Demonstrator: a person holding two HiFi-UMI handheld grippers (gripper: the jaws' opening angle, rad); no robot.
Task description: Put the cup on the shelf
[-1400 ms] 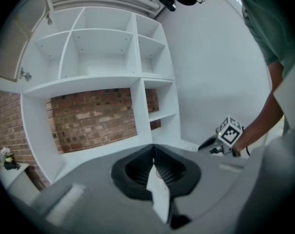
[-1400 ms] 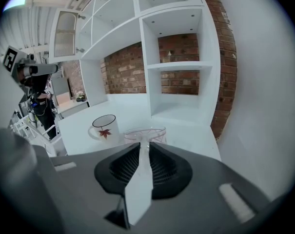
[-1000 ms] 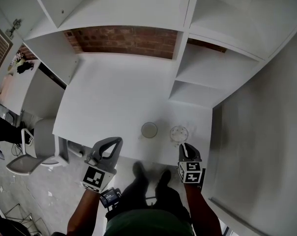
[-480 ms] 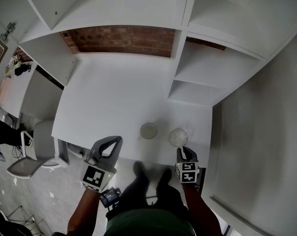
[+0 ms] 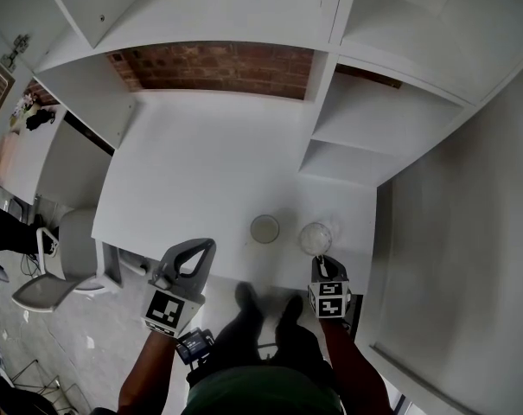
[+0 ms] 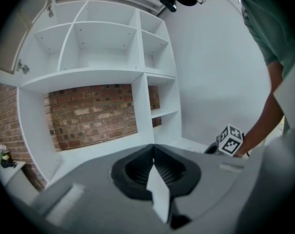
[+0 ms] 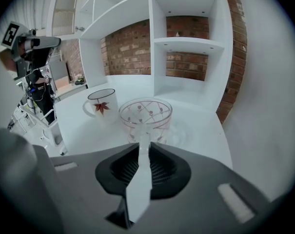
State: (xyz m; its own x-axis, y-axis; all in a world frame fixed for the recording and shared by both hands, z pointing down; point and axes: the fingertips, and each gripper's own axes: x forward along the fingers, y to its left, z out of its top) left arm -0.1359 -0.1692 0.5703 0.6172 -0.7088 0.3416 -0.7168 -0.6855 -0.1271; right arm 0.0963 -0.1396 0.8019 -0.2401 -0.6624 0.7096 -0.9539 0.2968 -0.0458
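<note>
A clear glass cup (image 5: 315, 237) (image 7: 145, 118) with a pink pattern stands near the front right of the white desk (image 5: 192, 171). Left of it stands a white mug (image 5: 264, 229) (image 7: 102, 104) with a red leaf. My right gripper (image 5: 322, 264) (image 7: 140, 136) points down at the glass cup; its jaws have just been closing and now pinch the cup's near wall at the rim. My left gripper (image 5: 196, 253) (image 6: 153, 147) is shut and empty, held off the desk's front edge, left of the mug. White shelf compartments (image 5: 365, 124) (image 7: 186, 43) rise at the desk's back right.
A brick wall (image 5: 218, 66) shows behind the desk under more white shelving (image 5: 200, 15). A plain wall (image 5: 468, 232) closes off the right side. A grey chair (image 5: 62, 258) stands on the floor to the left of the desk.
My right gripper has come down a little onto the glass cup's near rim, and its jaws have narrowed on it. The left gripper and the mug have stayed where they were.
</note>
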